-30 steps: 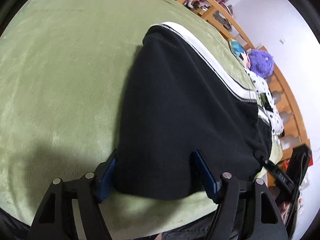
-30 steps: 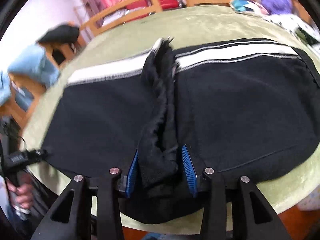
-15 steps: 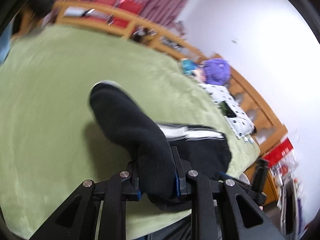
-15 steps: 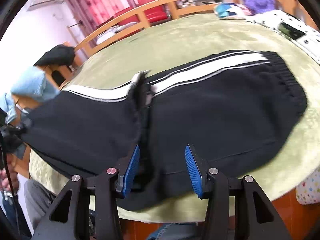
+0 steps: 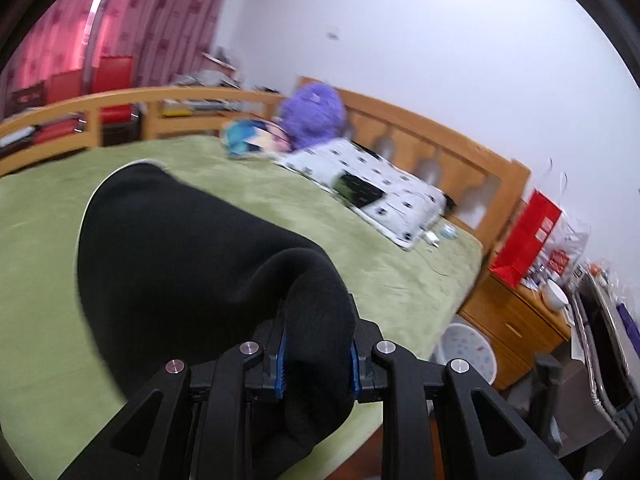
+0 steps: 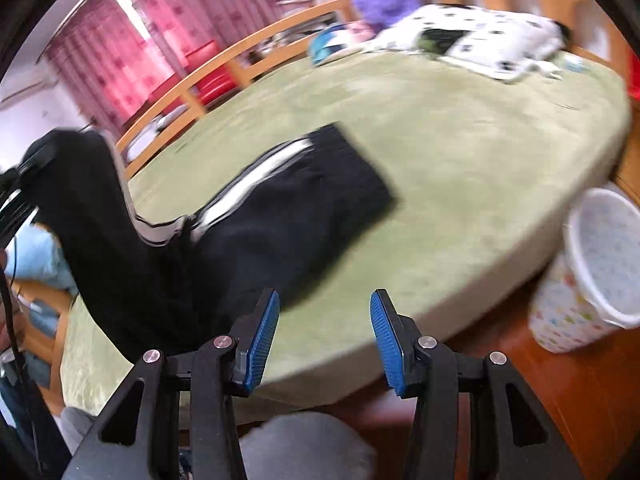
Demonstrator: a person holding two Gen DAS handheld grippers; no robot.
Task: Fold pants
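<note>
Left gripper (image 5: 316, 354) is clamped on a bunched end of the black fleece track pants with white side stripes (image 6: 280, 208), lifted above the green plush bedspread (image 6: 460, 168); right gripper (image 6: 324, 334) gapes wide, holding nothing. To fold well, I'd carry the raised end over the flat half, aligning stripes and edges before releasing.

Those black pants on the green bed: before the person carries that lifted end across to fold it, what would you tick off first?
1. Left gripper clamped on the pants: ok.
2. Right gripper free and off the cloth: ok, jaws wide apart.
3. Far end of the pants lying flat on the bed: ok.
4. Bed beyond the pants free for landing: ok; the pillow sits well away.
5. White stripe lined up along the fold: cannot tell, blurred.
</note>
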